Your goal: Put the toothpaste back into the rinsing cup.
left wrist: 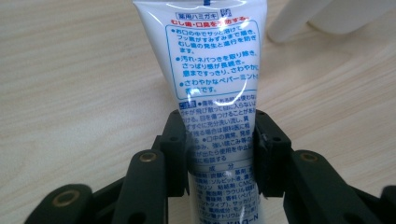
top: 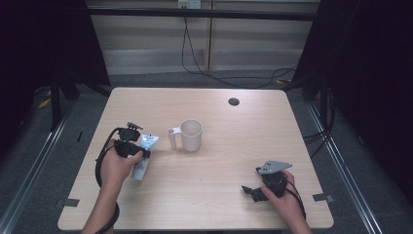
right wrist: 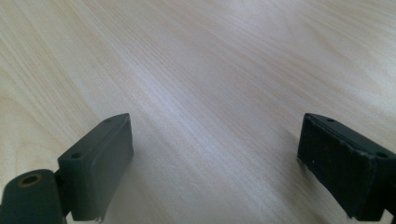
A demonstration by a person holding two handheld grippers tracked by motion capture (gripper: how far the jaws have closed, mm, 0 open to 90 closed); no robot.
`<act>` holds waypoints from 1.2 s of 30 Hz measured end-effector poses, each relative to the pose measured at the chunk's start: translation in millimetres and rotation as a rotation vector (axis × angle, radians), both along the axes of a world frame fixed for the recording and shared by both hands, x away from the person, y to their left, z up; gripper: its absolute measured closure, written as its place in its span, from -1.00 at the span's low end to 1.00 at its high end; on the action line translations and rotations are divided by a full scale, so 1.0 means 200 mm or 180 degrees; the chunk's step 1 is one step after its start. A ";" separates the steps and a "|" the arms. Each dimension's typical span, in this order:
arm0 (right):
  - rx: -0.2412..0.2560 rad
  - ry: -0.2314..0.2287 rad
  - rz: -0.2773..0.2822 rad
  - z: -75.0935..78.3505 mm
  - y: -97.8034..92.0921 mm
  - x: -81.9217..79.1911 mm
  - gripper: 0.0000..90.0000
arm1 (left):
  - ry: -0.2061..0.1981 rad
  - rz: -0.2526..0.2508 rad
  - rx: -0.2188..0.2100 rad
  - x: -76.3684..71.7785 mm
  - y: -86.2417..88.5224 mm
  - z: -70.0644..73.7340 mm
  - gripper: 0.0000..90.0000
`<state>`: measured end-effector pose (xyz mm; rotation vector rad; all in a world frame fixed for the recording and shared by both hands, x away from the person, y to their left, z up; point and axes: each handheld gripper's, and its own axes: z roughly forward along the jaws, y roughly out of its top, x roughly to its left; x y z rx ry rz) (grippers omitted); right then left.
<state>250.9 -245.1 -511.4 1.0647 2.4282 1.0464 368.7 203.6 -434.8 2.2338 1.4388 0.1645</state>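
— Legible print anywhere?
— On the white tube (left wrist: 215, 84) only: blue Japanese text, header 薬用ハミガキ, a red line beginning むし歯・口臭を, bullets mentioning 汚れ・ネバつきを取り除き and ペパーミント.
— Further down?
— Boxed smaller print, then 成分 above an ingredient list, part covered by the fingers (left wrist: 175, 154). Brand name not readable.
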 end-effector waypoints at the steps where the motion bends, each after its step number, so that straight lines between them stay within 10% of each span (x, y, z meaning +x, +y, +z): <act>1: 0.0000 0.0002 0.0000 0.00 0.00 0.00 -0.78 | -0.0047 0.0014 -0.0028 0.00 0.00 0.01 0.39; 36: 0.0000 0.0002 0.0000 0.00 0.00 0.00 -0.78 | -0.0951 -0.0206 -0.0609 -0.06 -0.06 0.26 0.40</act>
